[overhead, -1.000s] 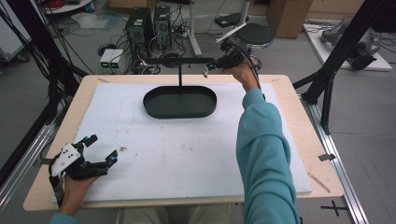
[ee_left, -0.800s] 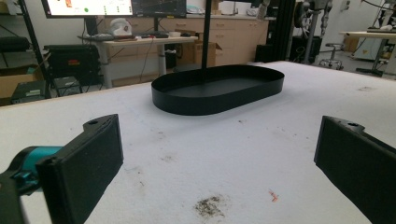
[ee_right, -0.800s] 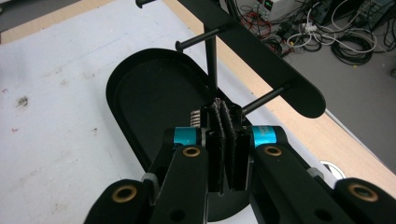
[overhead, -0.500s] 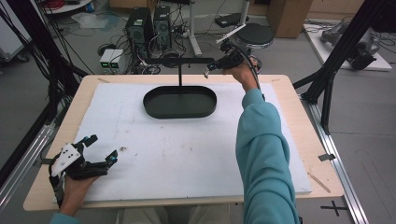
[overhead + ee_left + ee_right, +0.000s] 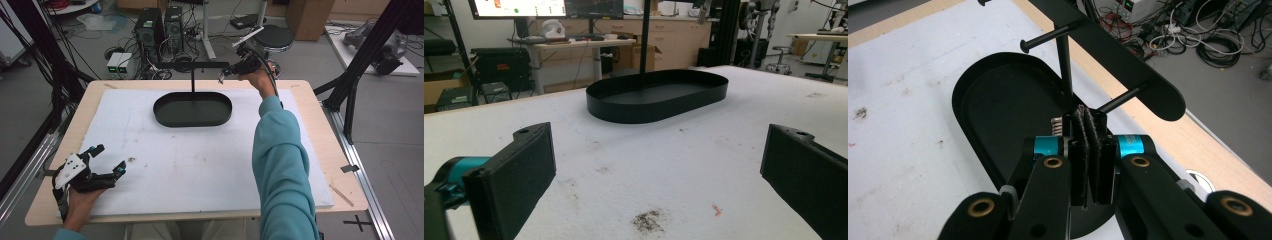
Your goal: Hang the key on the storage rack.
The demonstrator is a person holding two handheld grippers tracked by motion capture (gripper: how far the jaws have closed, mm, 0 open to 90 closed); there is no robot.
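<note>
A black stand rises from an oval black tray (image 5: 165, 117) at the back middle of the table, with a thin post (image 5: 193, 80) and a crossbar (image 5: 195, 65) on top. My right gripper (image 5: 223, 76) is held up at the crossbar's right end. In the right gripper view this gripper (image 5: 1090, 117) is shut, its pads pressed together just under a peg (image 5: 1120, 99) of the crossbar (image 5: 1113, 47). A small metal bit (image 5: 1055, 122) shows beside the jaws; I cannot tell whether it is held. My left gripper (image 5: 109, 158) rests open at the front left, and nothing lies between its jaws (image 5: 659, 170).
A white foam sheet (image 5: 200, 165) covers the wooden table, with a few dirty smudges (image 5: 649, 220) near the left gripper. The tray (image 5: 659, 102) lies well ahead of it. Black frame legs, cables and computers stand around the table on the floor.
</note>
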